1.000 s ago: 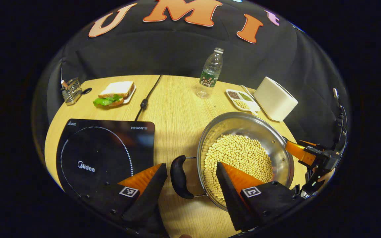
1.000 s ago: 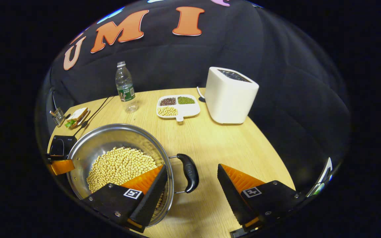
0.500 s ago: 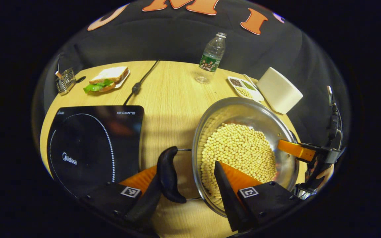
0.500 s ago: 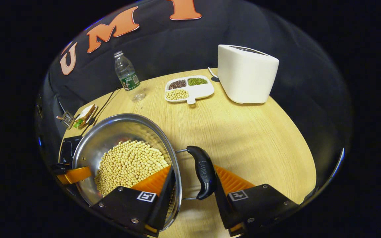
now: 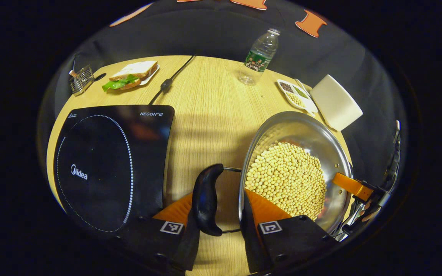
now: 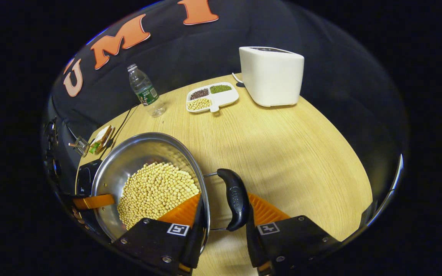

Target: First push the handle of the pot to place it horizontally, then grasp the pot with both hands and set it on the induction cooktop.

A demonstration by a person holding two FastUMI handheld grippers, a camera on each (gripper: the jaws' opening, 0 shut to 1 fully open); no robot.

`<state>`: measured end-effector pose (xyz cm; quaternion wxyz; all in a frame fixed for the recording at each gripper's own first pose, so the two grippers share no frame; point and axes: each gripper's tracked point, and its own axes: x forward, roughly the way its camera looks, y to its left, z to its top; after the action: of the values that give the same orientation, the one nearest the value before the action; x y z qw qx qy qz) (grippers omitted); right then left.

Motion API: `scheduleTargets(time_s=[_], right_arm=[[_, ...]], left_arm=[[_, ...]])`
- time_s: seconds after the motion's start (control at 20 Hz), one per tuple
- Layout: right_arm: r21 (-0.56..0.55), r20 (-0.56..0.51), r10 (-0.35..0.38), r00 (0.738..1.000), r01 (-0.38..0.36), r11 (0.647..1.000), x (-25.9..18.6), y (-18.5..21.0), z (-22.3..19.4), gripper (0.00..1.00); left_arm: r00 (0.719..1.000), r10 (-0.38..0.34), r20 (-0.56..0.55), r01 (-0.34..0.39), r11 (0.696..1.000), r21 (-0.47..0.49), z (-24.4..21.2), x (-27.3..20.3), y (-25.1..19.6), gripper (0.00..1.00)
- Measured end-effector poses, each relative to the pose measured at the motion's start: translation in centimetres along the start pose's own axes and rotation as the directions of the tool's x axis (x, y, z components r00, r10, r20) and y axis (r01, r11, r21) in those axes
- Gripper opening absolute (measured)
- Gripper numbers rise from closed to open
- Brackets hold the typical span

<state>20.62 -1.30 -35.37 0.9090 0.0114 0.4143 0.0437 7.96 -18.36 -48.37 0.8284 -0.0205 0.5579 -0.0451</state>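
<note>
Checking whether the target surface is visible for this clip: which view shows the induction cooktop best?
The left gripper view: the induction cooktop lies nearly whole on the table, its ring marking plain, left of the pot. In the right gripper view just a dark corner of it peeks out behind the pot's rim.

The left gripper (image 5: 217, 234) straddles the pot's black side handle (image 5: 206, 199) and rim, one finger outside the handle, the other inside the steel pot (image 5: 332, 142) against the soybeans (image 5: 288, 178). The induction cooktop (image 5: 109, 161) lies just beside, on the wooden table (image 5: 209, 115). The other gripper (image 5: 355, 188) reaches over the pot's far rim. A water bottle (image 5: 258, 57), sandwich (image 5: 132, 73), divided dish (image 5: 297, 96) and white toaster (image 5: 336, 103) stand well apart.
</note>
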Motion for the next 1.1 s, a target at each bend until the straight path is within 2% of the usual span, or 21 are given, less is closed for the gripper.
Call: scheduleTargets(time_s=[0.15, 0.2, 0.25, 0.5, 0.8, 1.1], right_arm=[[0.003, 0.019, 0.009, 1.000, -0.009, 1.000, -1.8, 0.7, -0.2, 0.50], [0.012, 0.028, 0.015, 0.999, -0.015, 1.000, -2.9, 0.8, -0.1, 0.46], [0.021, 0.036, 0.021, 0.999, -0.022, 1.000, -4.4, 0.9, -0.2, 0.50], [0.032, 0.060, 0.040, 0.997, -0.042, 0.999, -9.1, 2.9, 0.1, 0.49], [0.022, 0.074, 0.084, 0.994, -0.086, 0.996, -11.9, 9.2, -0.4, 0.49], [-0.008, 0.037, 0.164, 0.986, -0.163, 0.987, -12.2, 17.5, -2.2, 0.49]], left_arm=[[1.000, -0.003, 0.024, 0.002, 1.000, 0.015, 0.4, -2.4, -0.3, 0.56], [0.999, -0.002, 0.036, 0.002, 1.000, 0.017, 0.7, -3.4, -0.1, 0.56], [0.999, -0.004, 0.046, 0.003, 1.000, 0.016, 1.0, -4.5, 0.0, 0.55], [0.996, -0.007, 0.085, 0.005, 1.000, 0.024, 2.3, -9.5, 1.2, 0.55], [0.992, 0.023, 0.126, -0.023, 1.000, 0.001, 2.7, -15.2, 6.5, 0.56], [0.984, 0.096, 0.152, -0.088, 0.994, -0.059, 2.1, -19.1, 14.0, 0.56]])
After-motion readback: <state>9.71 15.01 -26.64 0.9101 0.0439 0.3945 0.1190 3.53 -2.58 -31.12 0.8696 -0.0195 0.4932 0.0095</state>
